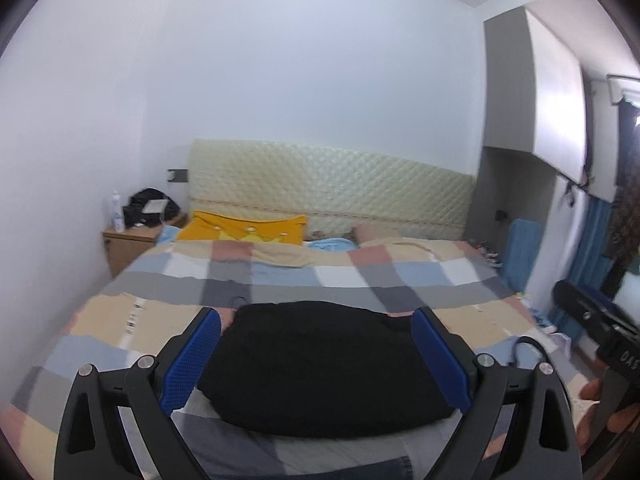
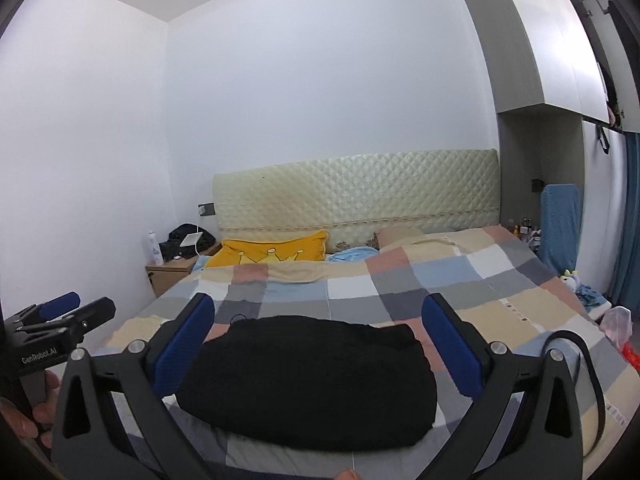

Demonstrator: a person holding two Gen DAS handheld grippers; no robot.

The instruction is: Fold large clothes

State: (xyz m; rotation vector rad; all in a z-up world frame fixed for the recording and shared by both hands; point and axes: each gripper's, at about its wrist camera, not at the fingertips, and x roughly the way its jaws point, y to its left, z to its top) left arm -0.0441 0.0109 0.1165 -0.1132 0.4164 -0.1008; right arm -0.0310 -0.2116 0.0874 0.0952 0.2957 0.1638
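Observation:
A black garment (image 1: 320, 368) lies folded into a compact block on the checked bedspread (image 1: 120, 320), near the front edge of the bed; it also shows in the right wrist view (image 2: 308, 380). My left gripper (image 1: 316, 320) is open and empty, raised above the near side of the garment with its blue pads (image 1: 192, 360) wide apart. My right gripper (image 2: 320, 308) is open and empty too, held above the garment. The right gripper's body shows at the right edge of the left wrist view (image 1: 592, 312). The left gripper shows at the left edge of the right wrist view (image 2: 68, 312).
A yellow pillow (image 1: 244, 228) and a blue one (image 1: 332, 245) lie by the quilted headboard (image 1: 332, 184). A wooden nightstand (image 1: 132, 244) with a bottle and a black bag stands at the far left. A cupboard (image 2: 560, 60) and blue curtain (image 2: 632, 216) are on the right.

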